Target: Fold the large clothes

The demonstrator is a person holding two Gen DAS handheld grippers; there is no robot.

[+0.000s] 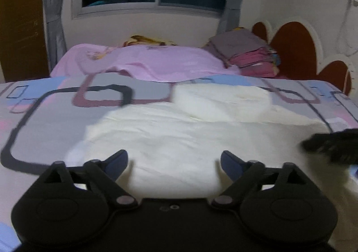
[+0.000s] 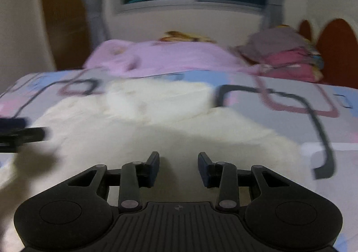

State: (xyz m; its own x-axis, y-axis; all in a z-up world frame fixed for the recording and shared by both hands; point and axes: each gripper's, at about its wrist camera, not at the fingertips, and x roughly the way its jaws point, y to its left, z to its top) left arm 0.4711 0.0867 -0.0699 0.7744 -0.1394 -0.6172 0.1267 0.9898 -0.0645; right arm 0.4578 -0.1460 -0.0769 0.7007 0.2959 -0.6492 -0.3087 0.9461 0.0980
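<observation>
On the bed (image 1: 33,117), the white garment (image 1: 179,135) lies spread in front of both tools, its far part already doubled over. Your left tool (image 1: 174,160) is spread wide and holds nothing; your right tool (image 2: 179,165) is partly spread, also with nothing between the pads. For a clean fold, pinch the near edge at two corners and carry it level. Beyond it, the pink sheet (image 1: 143,61) and the stack of folded clothes (image 1: 246,50) limit your room.

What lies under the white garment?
The patterned bedsheet shows around the white garment. Whatever lies beneath its middle is covered.
</observation>
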